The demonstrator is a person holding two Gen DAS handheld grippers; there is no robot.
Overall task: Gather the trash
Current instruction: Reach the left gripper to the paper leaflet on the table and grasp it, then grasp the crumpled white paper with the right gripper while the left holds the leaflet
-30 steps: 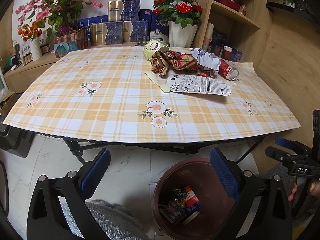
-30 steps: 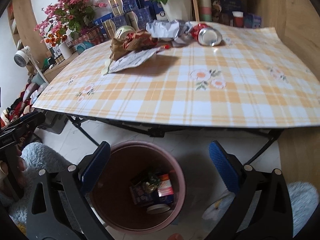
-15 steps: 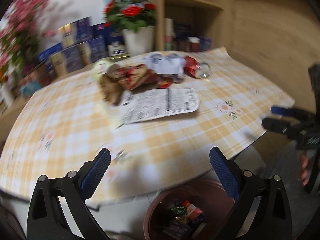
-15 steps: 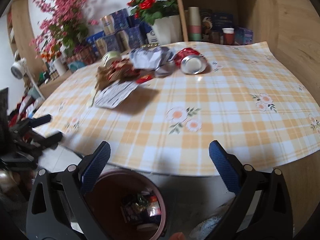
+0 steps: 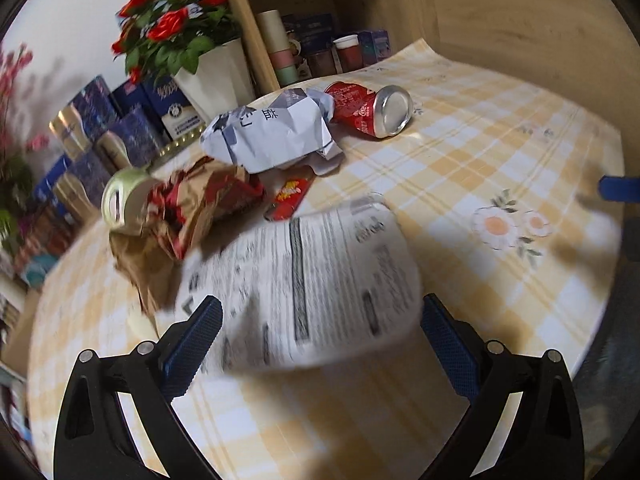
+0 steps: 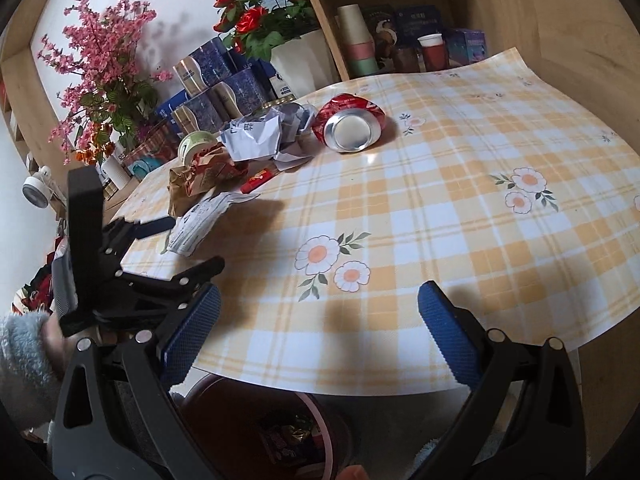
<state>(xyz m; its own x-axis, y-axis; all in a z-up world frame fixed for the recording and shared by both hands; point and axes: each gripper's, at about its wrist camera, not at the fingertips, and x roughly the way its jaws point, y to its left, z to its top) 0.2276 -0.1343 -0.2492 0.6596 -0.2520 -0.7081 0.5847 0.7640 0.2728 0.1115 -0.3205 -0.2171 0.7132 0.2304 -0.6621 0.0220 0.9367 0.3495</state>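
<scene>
A pile of trash is lying on a table covered by a yellow-and-white checked cloth (image 6: 440, 200) printed with daisies. Nearest the left gripper, a flat white printed wrapper (image 5: 312, 280) is resting on the cloth, blurred in the left wrist view. Behind it, a small red packet (image 5: 289, 196) is lying flat. To the left of that, a crumpled brown and red paper bag (image 5: 180, 224) is leaning against a pale green can (image 5: 122, 200) lying on its side. Further back, a crumpled white and grey paper (image 5: 276, 136) is sitting beside a crushed red soda can (image 5: 368, 108), which is lying on its side with its silver end facing the camera.

The left gripper (image 5: 320, 336) is hovering just over the near edge of the printed wrapper, its blue-padded jaws spread wide on either side and grasping nothing. The right gripper (image 6: 320, 328) is hanging above the table's front edge, well apart from the trash, its jaws also spread wide and empty. In the right wrist view, a hand in a fluffy pale sleeve (image 6: 24, 352) is holding the left gripper's black frame.

Below the table edge, a dark red bin (image 6: 320, 412) is standing on the floor with some wrappers inside. Behind the table, a white pot of red roses (image 6: 304, 56), pink blossom branches (image 6: 100, 60), blue boxes (image 6: 216, 80) and a wooden shelf with stacked cups (image 6: 360, 40) are lining the wall.
</scene>
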